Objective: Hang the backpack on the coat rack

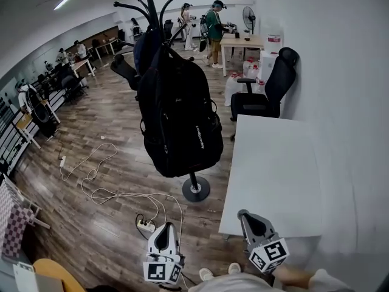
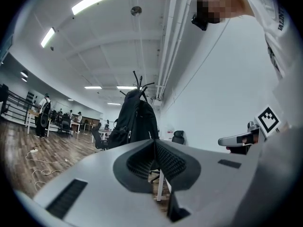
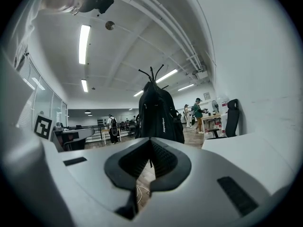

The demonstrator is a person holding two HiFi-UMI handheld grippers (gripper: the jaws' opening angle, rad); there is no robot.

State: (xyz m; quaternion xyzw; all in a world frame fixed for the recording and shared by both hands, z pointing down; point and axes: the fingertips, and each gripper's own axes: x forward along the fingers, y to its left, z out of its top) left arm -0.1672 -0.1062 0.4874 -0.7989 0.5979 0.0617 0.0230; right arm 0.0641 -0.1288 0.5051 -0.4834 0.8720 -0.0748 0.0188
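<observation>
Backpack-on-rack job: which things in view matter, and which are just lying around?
Job: backpack, hanging on the coat rack; left gripper and right gripper, both shut and empty.
Lying about: table; chair; power strip; cables; fan.

The scene held one black backpack (image 1: 182,114), one coat rack (image 1: 196,189) and two tongs, namely the left tongs (image 1: 166,227) and the right tongs (image 1: 244,215). Nearby furniture comprised one white tabletop (image 1: 273,175), one black office chair (image 1: 270,90) and one power strip (image 1: 146,225). At the far end there were one standing fan (image 1: 248,17), one further tabletop (image 1: 243,40) and two standing people, one in green (image 1: 213,26) and one in white (image 1: 185,17).
</observation>
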